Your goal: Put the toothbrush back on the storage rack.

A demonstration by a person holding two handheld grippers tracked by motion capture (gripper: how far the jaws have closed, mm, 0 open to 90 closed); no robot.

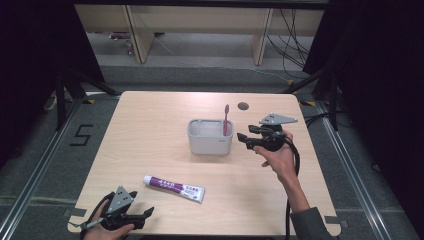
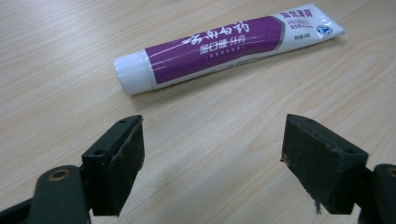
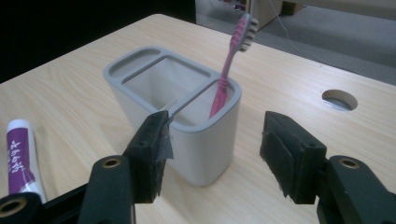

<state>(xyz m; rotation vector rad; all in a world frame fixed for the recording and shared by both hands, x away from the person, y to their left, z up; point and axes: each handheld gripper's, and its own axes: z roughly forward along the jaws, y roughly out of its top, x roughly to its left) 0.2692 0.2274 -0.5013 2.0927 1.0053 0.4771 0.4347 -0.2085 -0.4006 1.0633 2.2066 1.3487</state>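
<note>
Right tool (image 1: pixel 243 139) jaws apart, empty, beside grey holder (image 1: pixel 210 142); pink toothbrush (image 1: pixel 226 120) upright in end compartment.

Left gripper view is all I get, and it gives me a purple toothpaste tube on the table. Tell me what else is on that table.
Observer: A grey holder stands mid-table, beyond the toothpaste tube.
Operator: Say what's in it.
Observer: A pink toothbrush leans upright in its end compartment, bristles up.
Operator: Report the right gripper.
Observer: The right gripper is beside the holder with its fingers apart, holding nothing.
Operator: Place the left gripper for me.
Observer: The left gripper sits at the table's near left corner, short of the tube.
</note>
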